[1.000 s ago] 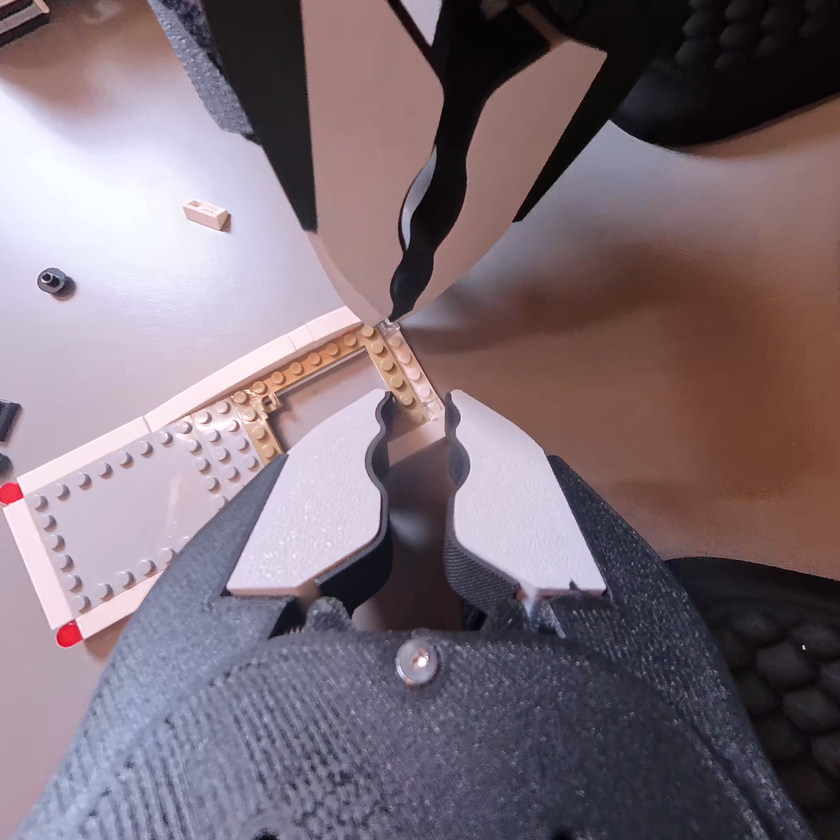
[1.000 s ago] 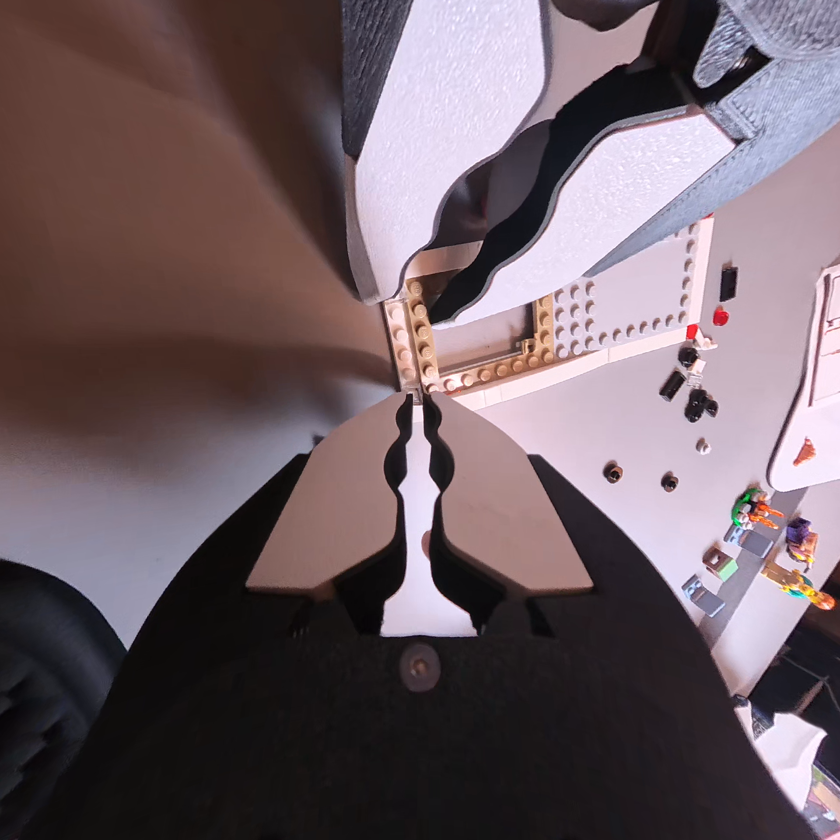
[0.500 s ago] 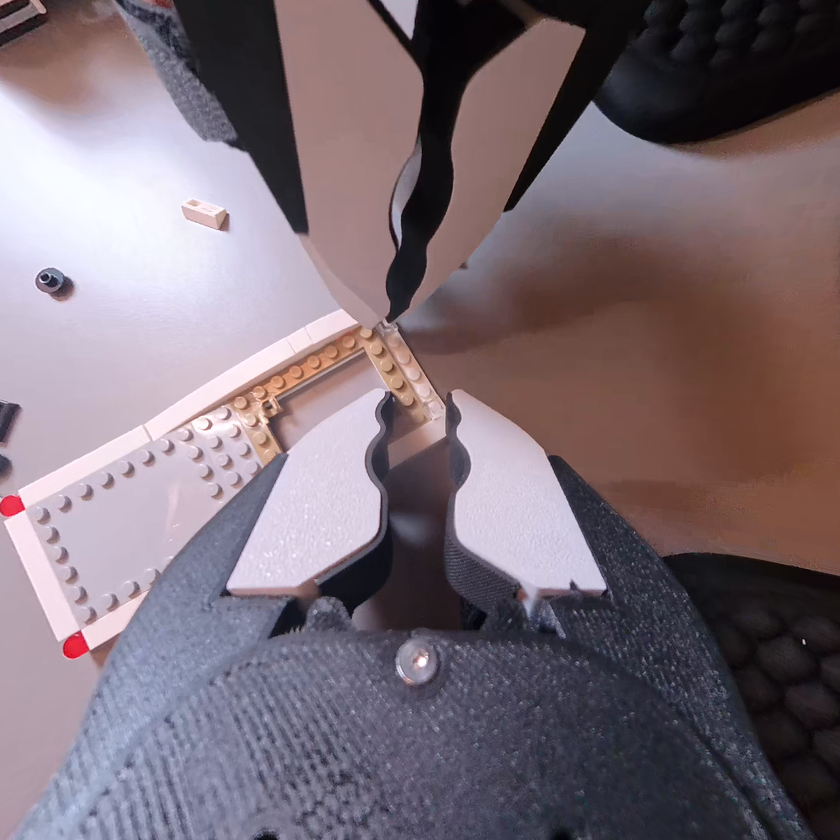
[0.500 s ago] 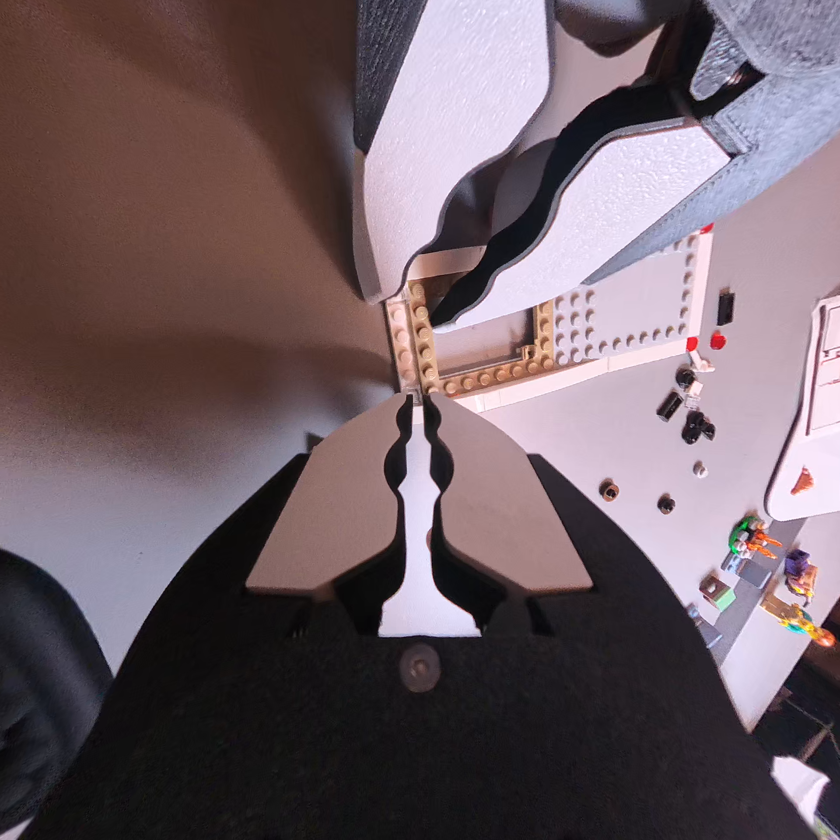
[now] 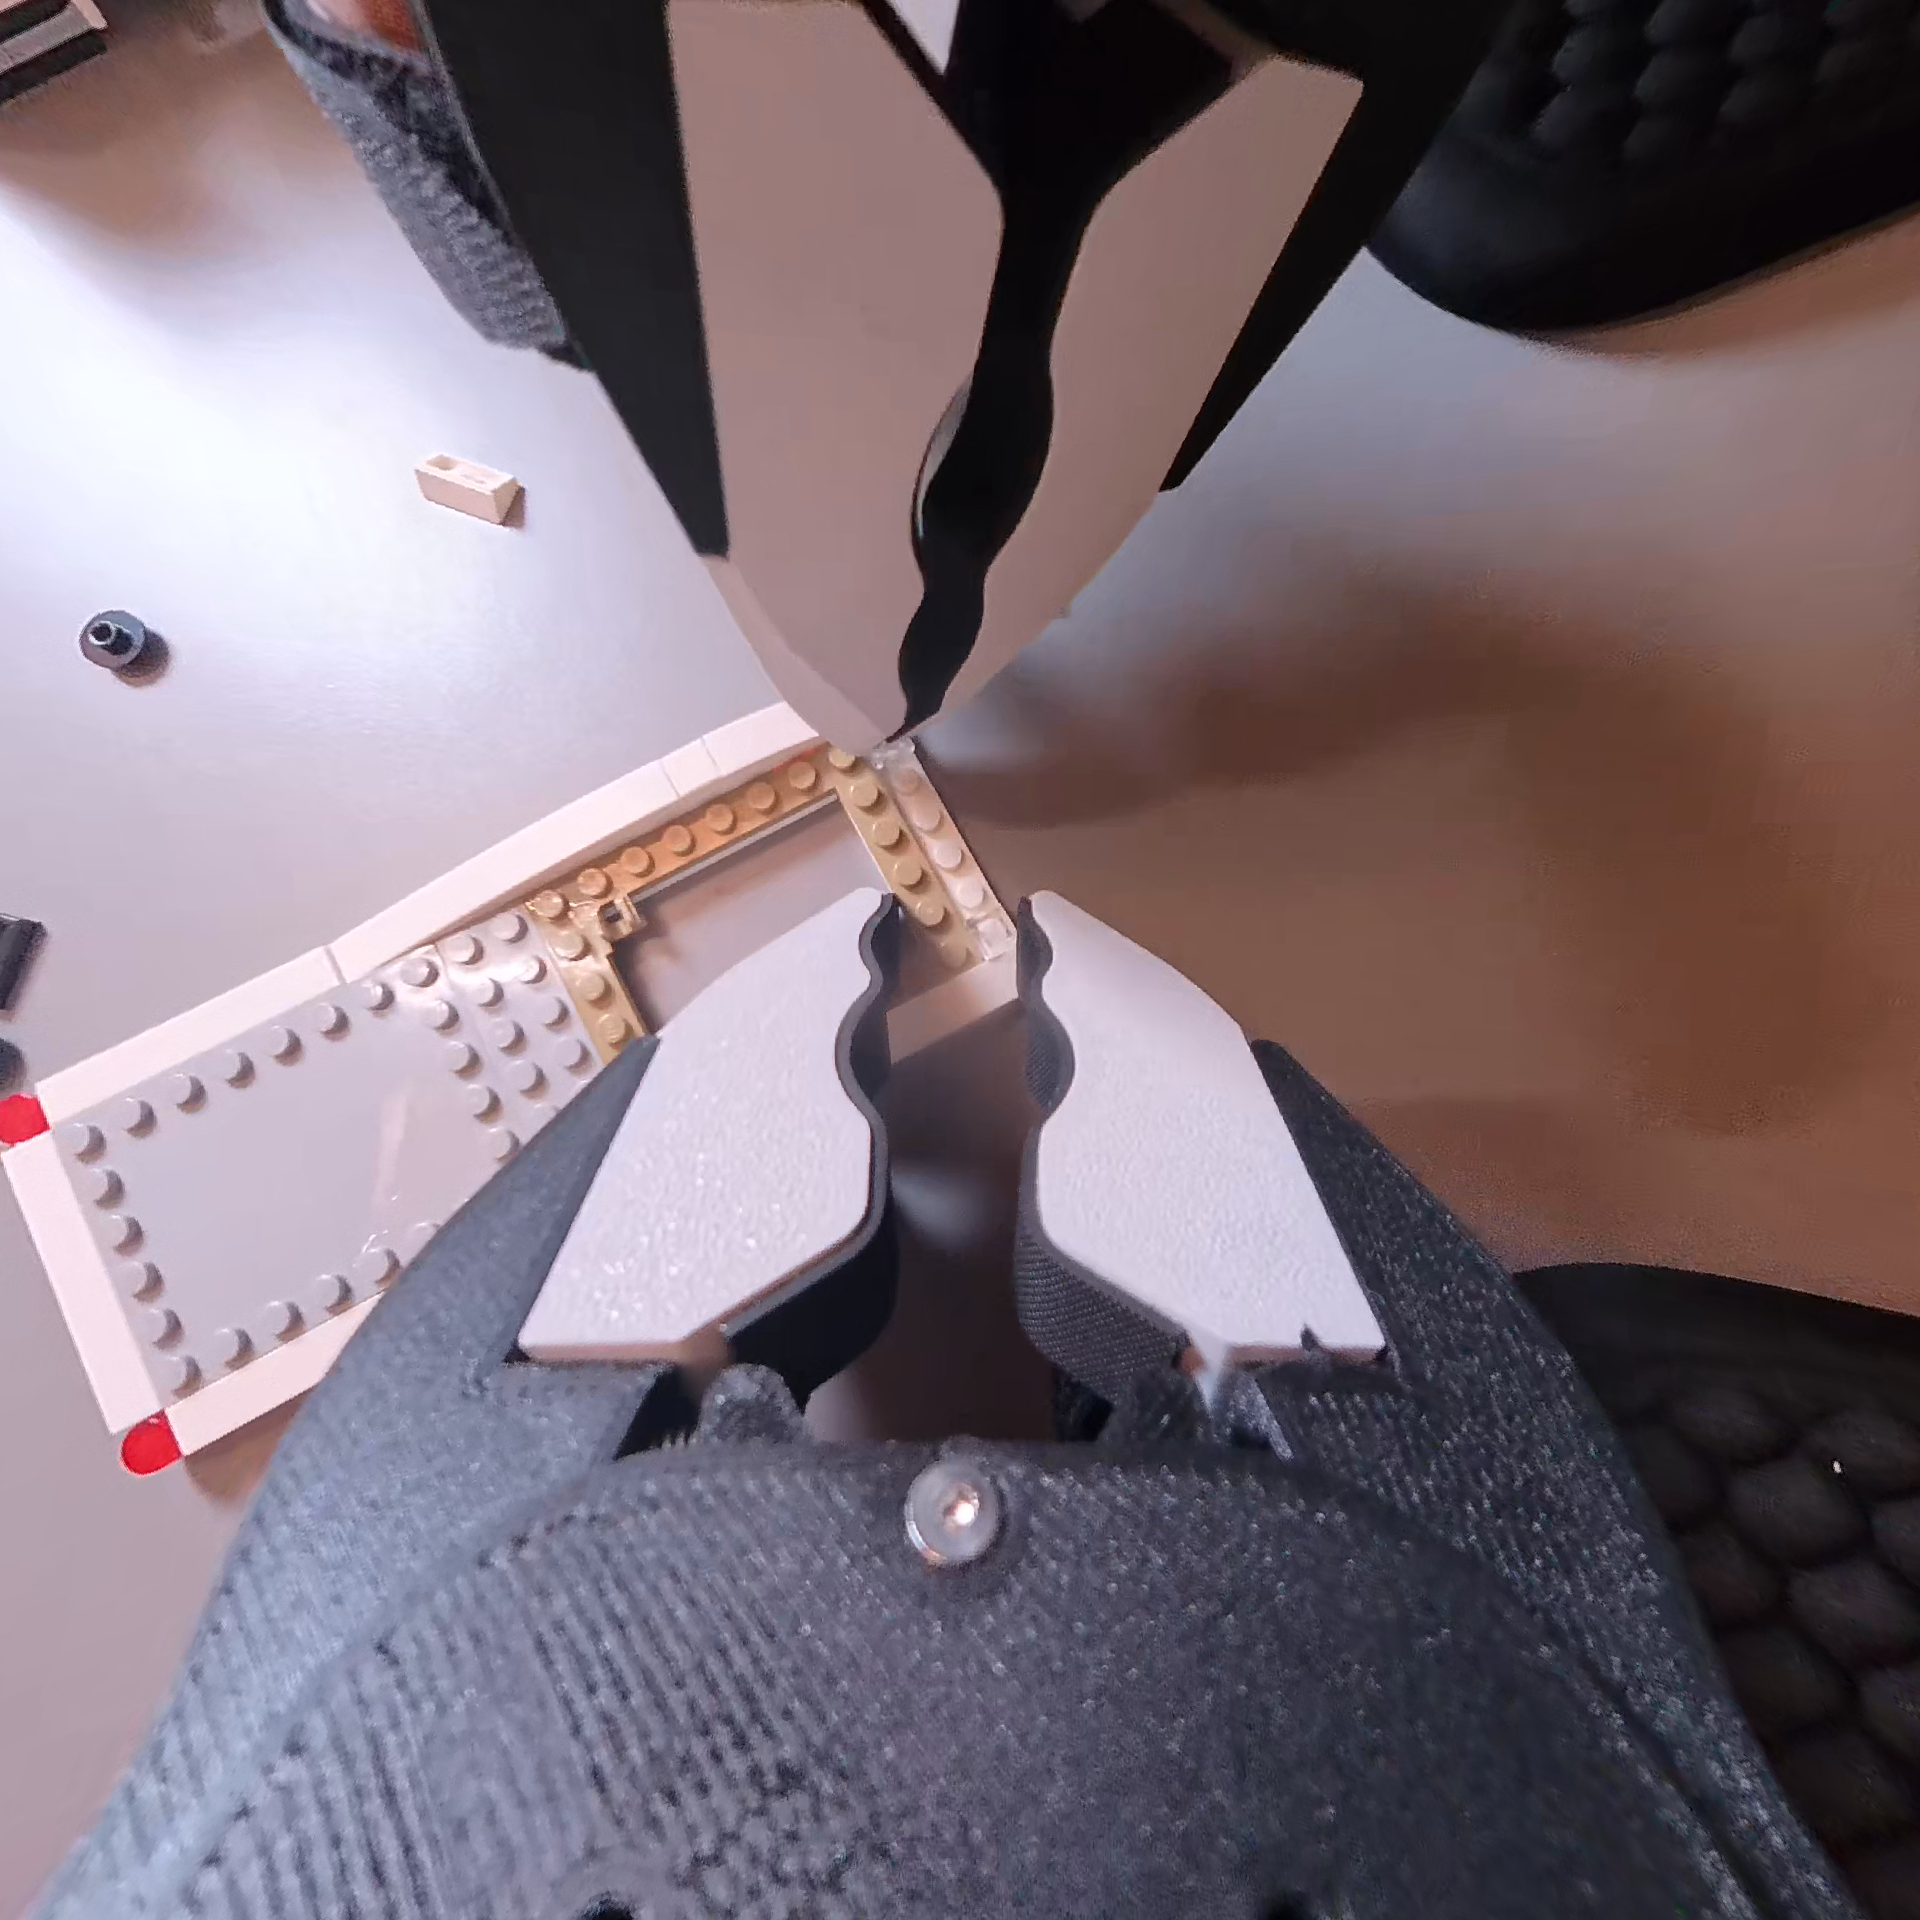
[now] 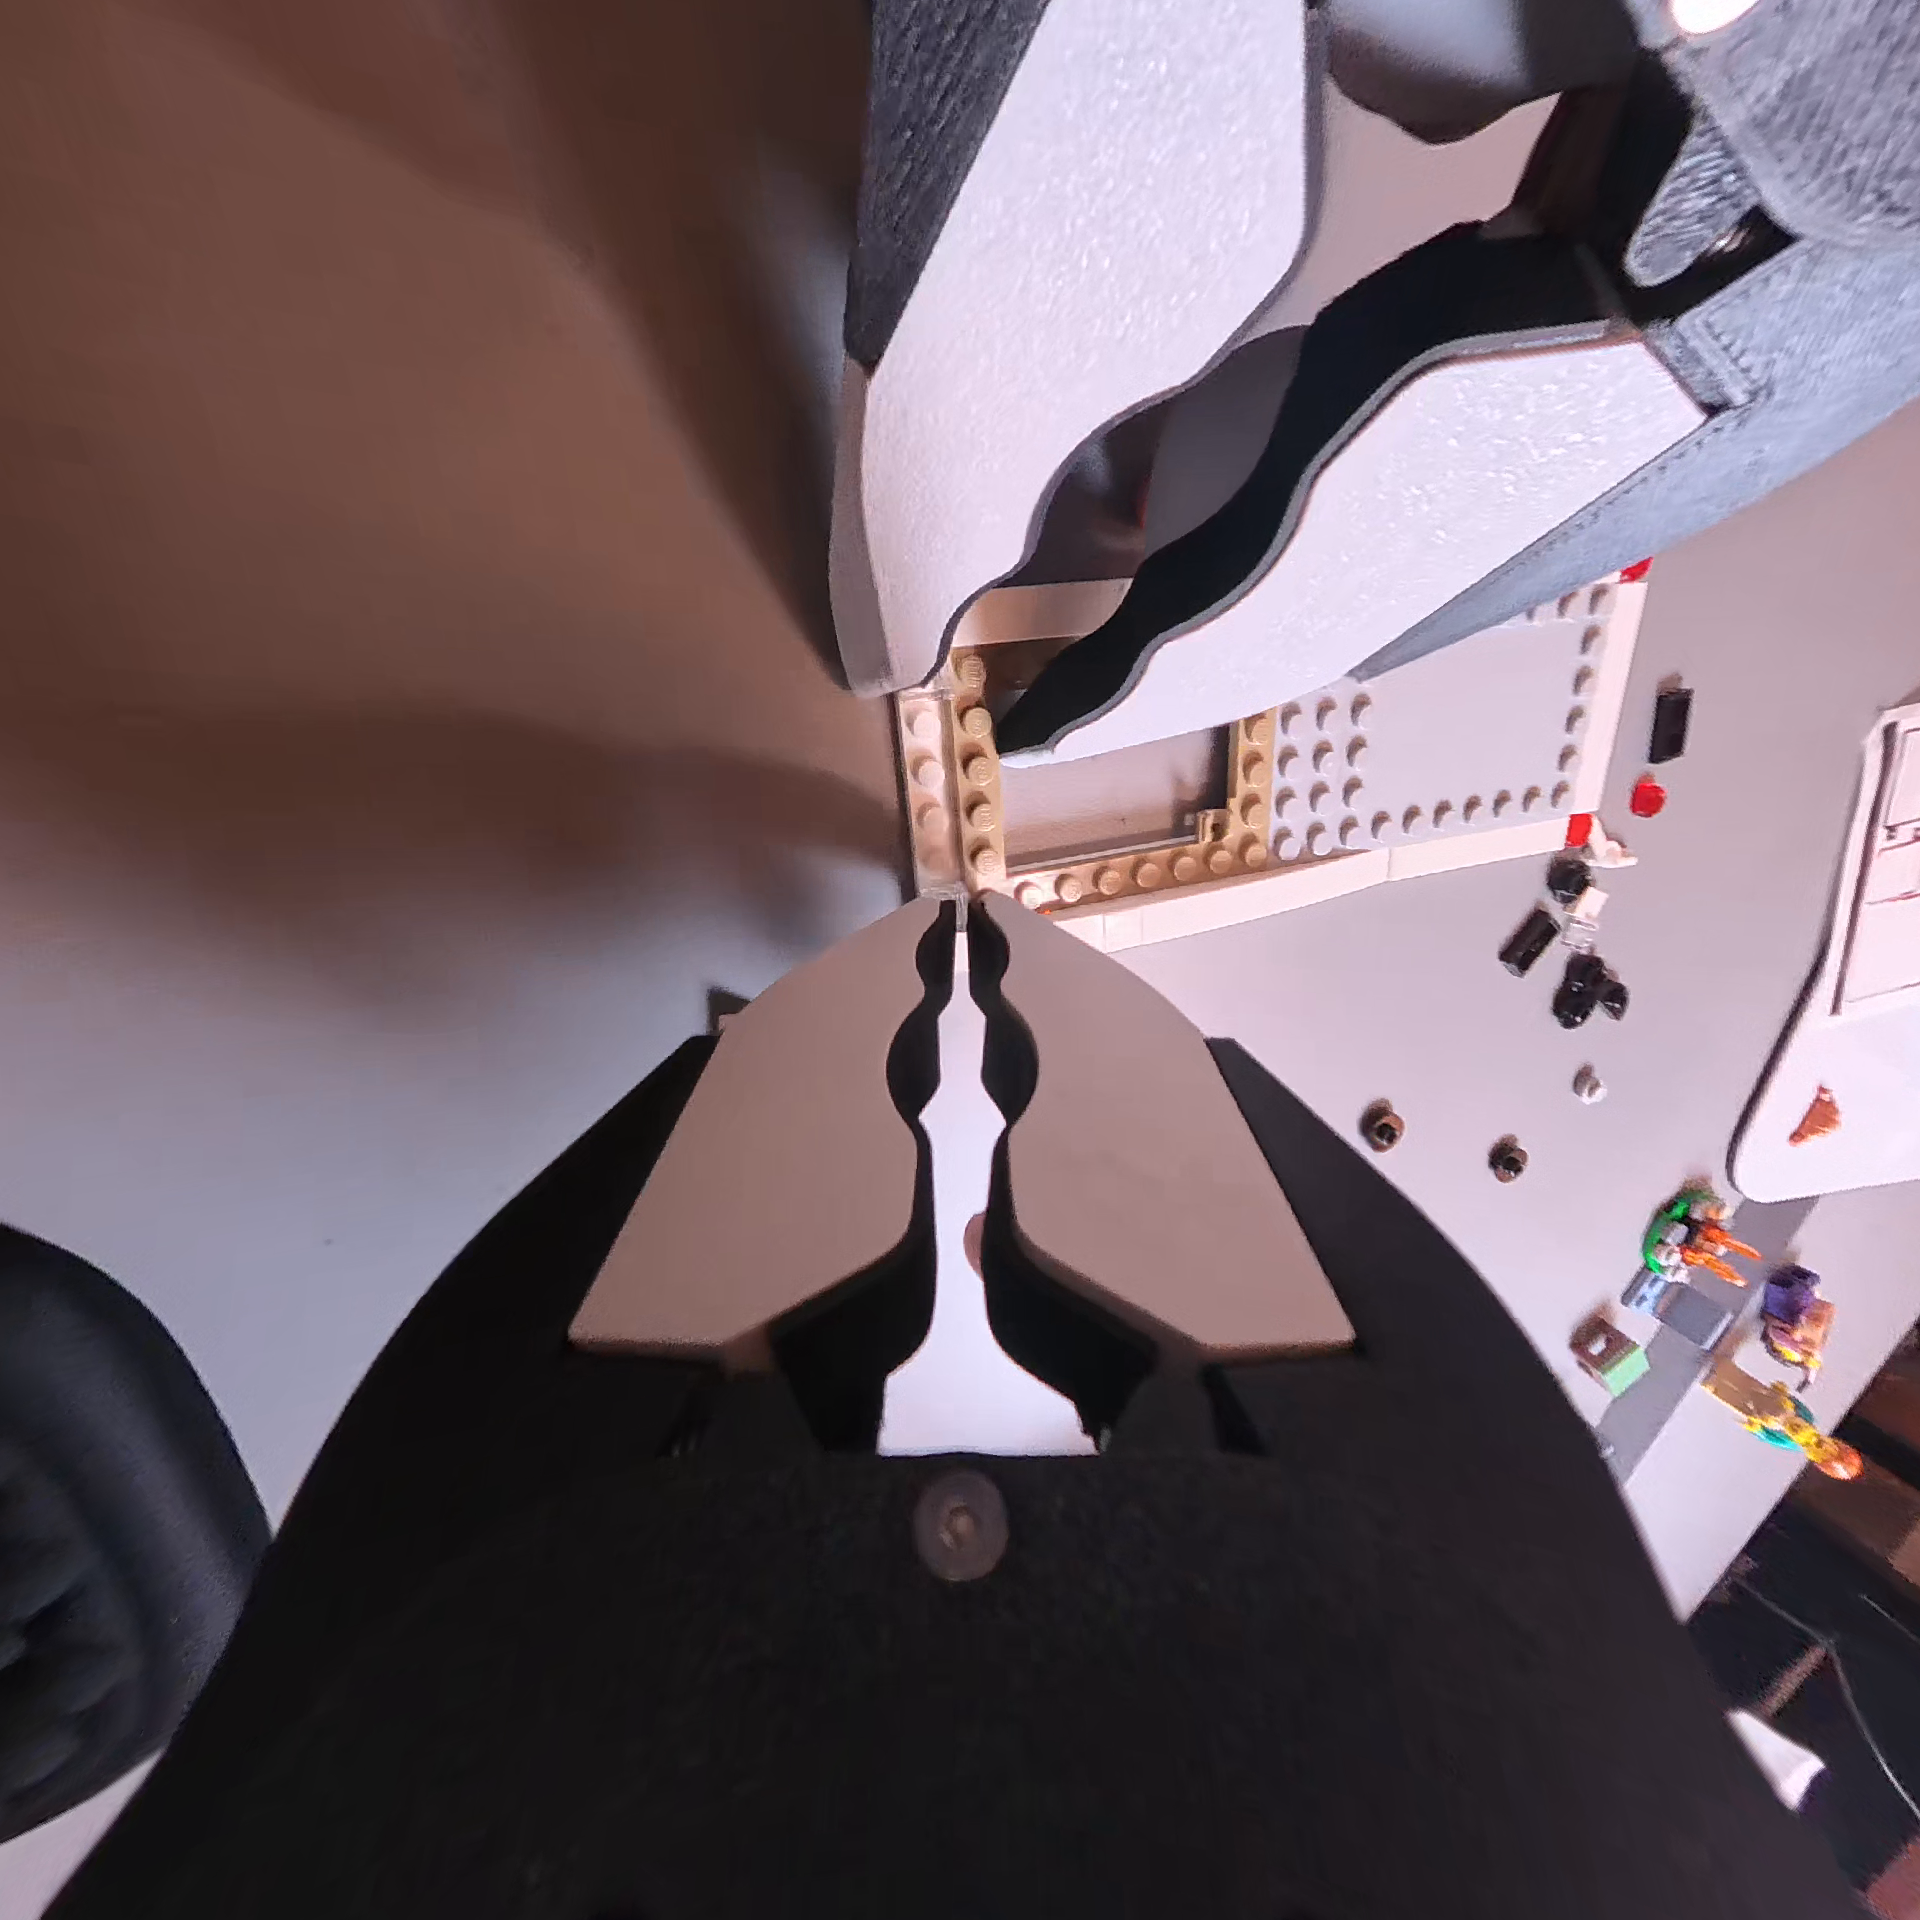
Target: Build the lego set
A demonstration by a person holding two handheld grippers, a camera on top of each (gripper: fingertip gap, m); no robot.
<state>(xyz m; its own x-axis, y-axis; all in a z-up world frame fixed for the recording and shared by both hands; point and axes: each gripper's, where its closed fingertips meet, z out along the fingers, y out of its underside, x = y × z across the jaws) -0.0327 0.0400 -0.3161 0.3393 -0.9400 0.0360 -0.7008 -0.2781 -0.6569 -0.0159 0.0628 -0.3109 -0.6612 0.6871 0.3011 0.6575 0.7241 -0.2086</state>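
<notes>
Little has shifted over the last second: both grippers sit where they did on the brick assembly, and the right gripper's tips look a shade closer together than before.

On the left side, the left gripper (image 5: 951, 920) straddles the near end of the flat plastic brick frame (image 5: 665, 842), a tan studded border joined to a grey studded plate with white smooth edging. Its grey fingers (image 5: 717, 1132) stand apart to the width of that end, one on each side; it looks like a steadying clamp so the frame cannot slide on the pale grey tabletop (image 5: 260, 343), though true contact of the pads is not plain.

Just beyond the frame's far corner, the right gripper (image 6: 961, 914) has its tips drawn almost together on a tiny clear plastic piece (image 6: 948, 891) at the end of the cream studded strip (image 6: 930, 790), apparently pinching it by its edges to seat it.

Further right lie loose small black parts (image 6: 1584, 987) and colourful little figures (image 6: 1704, 1247).
</notes>
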